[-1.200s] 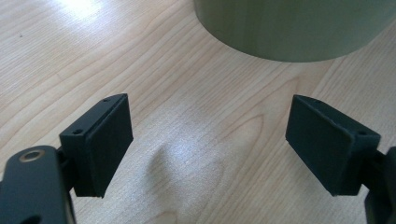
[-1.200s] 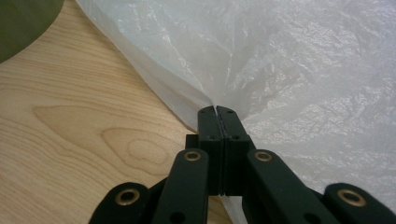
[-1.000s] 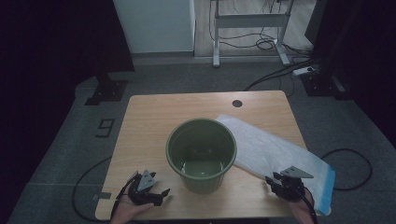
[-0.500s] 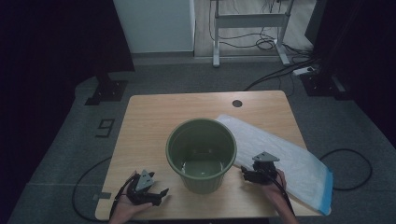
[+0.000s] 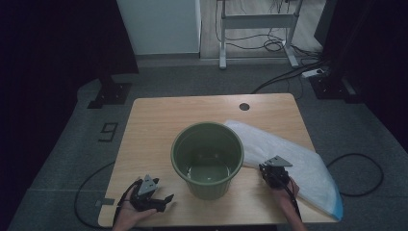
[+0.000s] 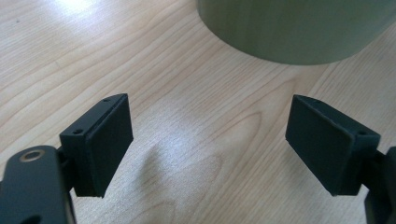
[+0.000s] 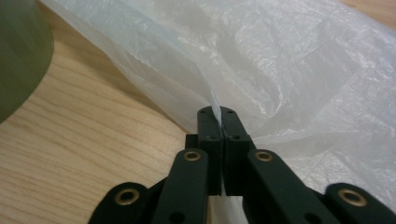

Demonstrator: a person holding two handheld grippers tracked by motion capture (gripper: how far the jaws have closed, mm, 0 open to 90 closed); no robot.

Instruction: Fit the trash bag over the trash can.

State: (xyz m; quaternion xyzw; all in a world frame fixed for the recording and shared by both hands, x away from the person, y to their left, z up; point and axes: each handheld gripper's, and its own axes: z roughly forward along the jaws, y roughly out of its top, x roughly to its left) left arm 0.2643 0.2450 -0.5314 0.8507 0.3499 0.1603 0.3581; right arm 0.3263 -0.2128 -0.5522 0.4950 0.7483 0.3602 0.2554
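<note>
1. The desk (image 5: 159, 120) is bare wood, with a dim floor and cables behind it.
2. The green bin (image 5: 208, 159) stands mid-desk and blocks my way to the bag.
3. The plastic bag (image 7: 280, 70) lies by the right edge; I judge it could tear or slip.
4. My right claw (image 7: 218, 116) is clamped on the bag's edge.
5. My left claw (image 6: 210, 144) gapes wide at the near-left corner.

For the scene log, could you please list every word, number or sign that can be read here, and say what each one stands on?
"9": a dark numeral on the grey floor, left of the wooden table.
No print can be read on the green bucket, on the clear plastic bag pinched by the right gripper, or on the open left gripper.
</note>
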